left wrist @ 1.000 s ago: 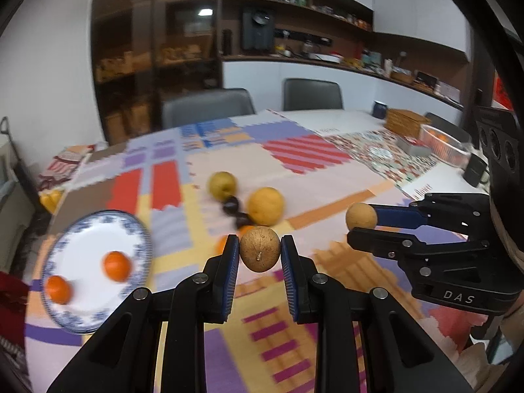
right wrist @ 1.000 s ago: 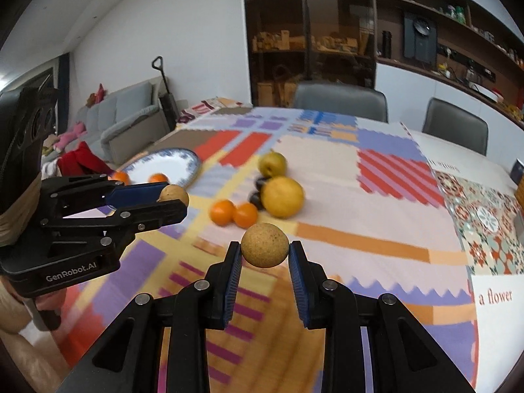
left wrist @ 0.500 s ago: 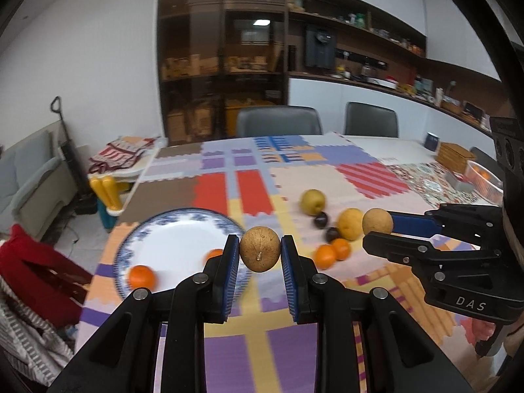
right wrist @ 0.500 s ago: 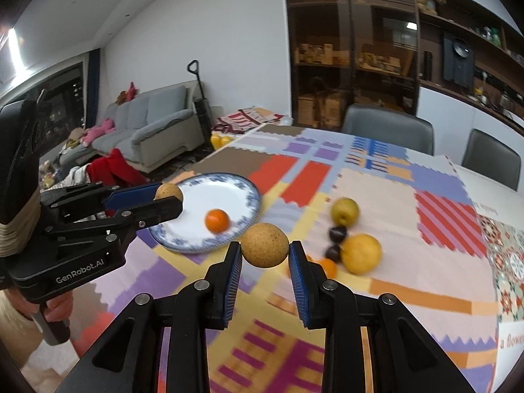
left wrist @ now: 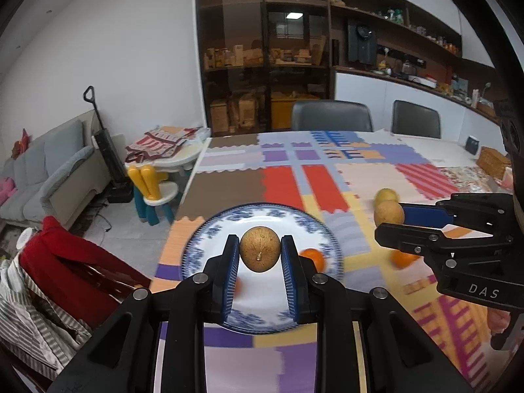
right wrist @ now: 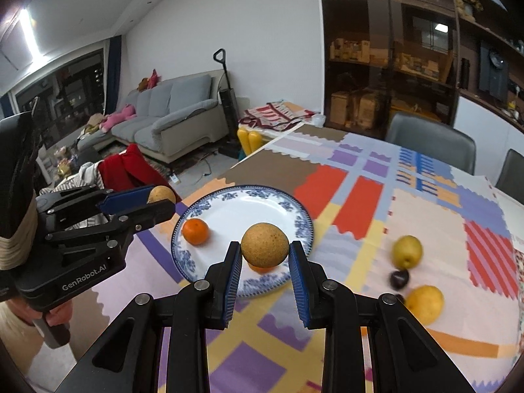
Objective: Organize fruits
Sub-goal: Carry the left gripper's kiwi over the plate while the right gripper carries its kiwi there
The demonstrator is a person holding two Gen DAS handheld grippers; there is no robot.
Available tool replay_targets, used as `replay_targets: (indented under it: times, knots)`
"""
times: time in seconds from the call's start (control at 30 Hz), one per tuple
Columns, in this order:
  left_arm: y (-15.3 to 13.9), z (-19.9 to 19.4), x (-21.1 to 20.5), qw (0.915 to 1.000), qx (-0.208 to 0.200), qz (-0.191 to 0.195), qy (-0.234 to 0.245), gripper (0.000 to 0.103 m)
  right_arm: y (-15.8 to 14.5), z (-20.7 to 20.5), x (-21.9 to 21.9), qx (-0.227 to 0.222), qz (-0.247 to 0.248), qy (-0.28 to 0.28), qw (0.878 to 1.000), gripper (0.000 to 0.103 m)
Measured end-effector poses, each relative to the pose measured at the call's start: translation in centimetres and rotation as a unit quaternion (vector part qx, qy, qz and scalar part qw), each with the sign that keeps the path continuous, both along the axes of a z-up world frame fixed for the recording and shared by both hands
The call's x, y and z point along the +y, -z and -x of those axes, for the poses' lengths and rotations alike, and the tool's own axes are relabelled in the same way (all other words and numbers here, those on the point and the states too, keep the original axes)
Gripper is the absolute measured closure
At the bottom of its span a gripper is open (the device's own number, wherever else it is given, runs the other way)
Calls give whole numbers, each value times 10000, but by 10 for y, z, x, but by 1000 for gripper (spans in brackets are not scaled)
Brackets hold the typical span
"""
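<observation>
A: Nearest first: what does each gripper carry?

B: The left gripper [left wrist: 260, 253] has its jaws pinching a brown round fruit [left wrist: 260, 252] across its widest part, held in the air above the plate [left wrist: 209, 245]. The right gripper [right wrist: 265, 255] pinches a speckled tan fruit [right wrist: 265, 245] the same way, also above the plate.

A: How will they handle?

B: I judge them light, firm-skinned and round, so prone to roll once released. The grip across the middle looks right; squeezing harder could bruise them. Set them down low, on the flat centre.

A: And beyond?

B: One mandarin [right wrist: 195, 231] sits on the plate's left side, another shows orange behind the held fruit. Further right on the bench [right wrist: 425, 216] lie a yellow pear [right wrist: 407, 251], two dark plums [right wrist: 399, 278] and a large yellow fruit [right wrist: 424, 304], still loose.
</observation>
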State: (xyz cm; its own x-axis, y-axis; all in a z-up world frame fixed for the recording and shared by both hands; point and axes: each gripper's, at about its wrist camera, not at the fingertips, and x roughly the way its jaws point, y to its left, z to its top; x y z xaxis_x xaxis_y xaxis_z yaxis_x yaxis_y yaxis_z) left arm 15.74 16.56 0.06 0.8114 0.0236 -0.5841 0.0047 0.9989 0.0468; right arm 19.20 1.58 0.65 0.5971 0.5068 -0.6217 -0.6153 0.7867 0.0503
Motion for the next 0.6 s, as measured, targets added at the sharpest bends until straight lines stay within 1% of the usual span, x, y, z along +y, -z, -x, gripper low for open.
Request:
replay_targets:
  times: [0.2, 0.33, 0.43, 0.6]
  knots:
    - [17, -30, 21, 9997, 222, -75, -89, 77, 15, -29, 24, 236, 82, -26, 9997, 72]
    - [32, -52, 33, 9990, 427, -57, -121, 77, 27, -50, 38, 456, 154, -21, 9988, 72]
    - [42, -64, 41, 9982, 579, 3, -124, 77, 38, -65, 48, 602, 227, 18, 9979, 72]
    - [58, -89, 54, 9954, 914, 285, -37, 77, 55, -90, 62, 861, 308, 42, 9958, 72]
